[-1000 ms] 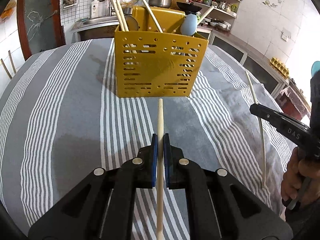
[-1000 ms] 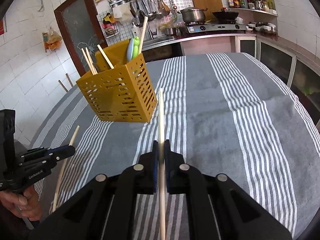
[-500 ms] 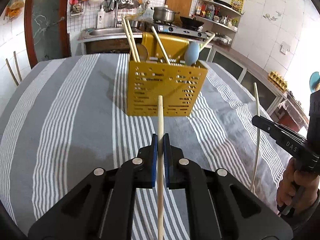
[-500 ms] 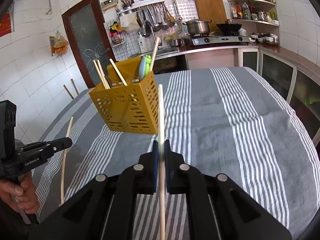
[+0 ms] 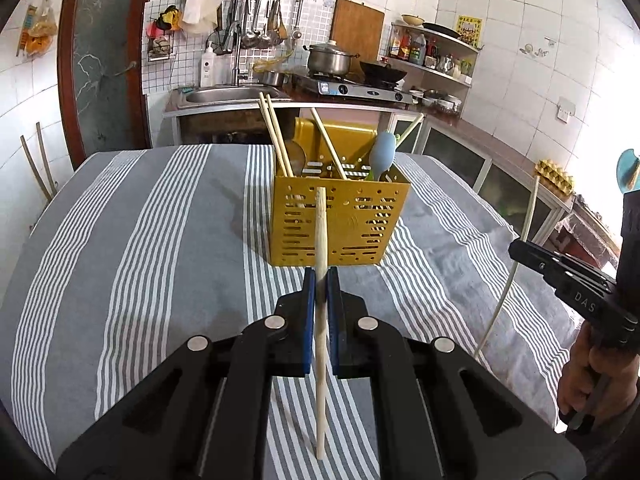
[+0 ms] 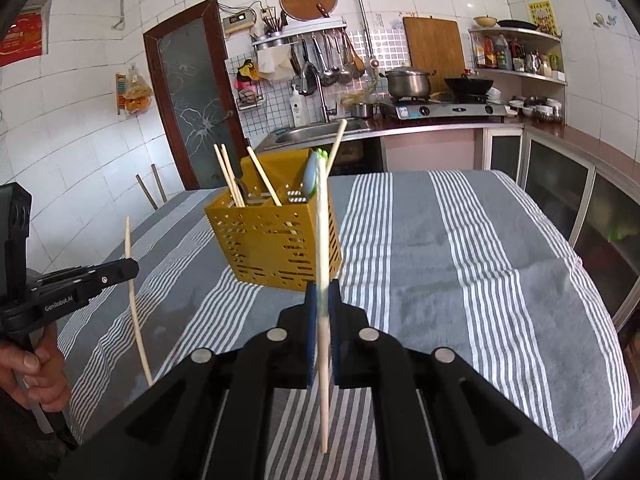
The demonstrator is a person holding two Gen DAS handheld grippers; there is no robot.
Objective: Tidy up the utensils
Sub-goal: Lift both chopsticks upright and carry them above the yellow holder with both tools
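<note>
Your left tool [image 5: 320, 276] is clamped on a pale wooden chopstick [image 5: 321, 240], held upright at frame centre; your right tool [image 6: 321, 288] is clamped on a second pale wooden chopstick [image 6: 322, 240]. The yellow perforated plastic utensil caddy [image 5: 338, 224] stands beyond both, centre frame, on the grey striped desk [image 5: 160, 220]. Each grip sits mid-shaft, so the stick may pivot. Its lower end could strike the caddy rim, or catch the chopsticks already inside.

2 wrist views above the striped table [image 5: 120, 240], both facing the yellow caddy [image 5: 340, 224].
</note>
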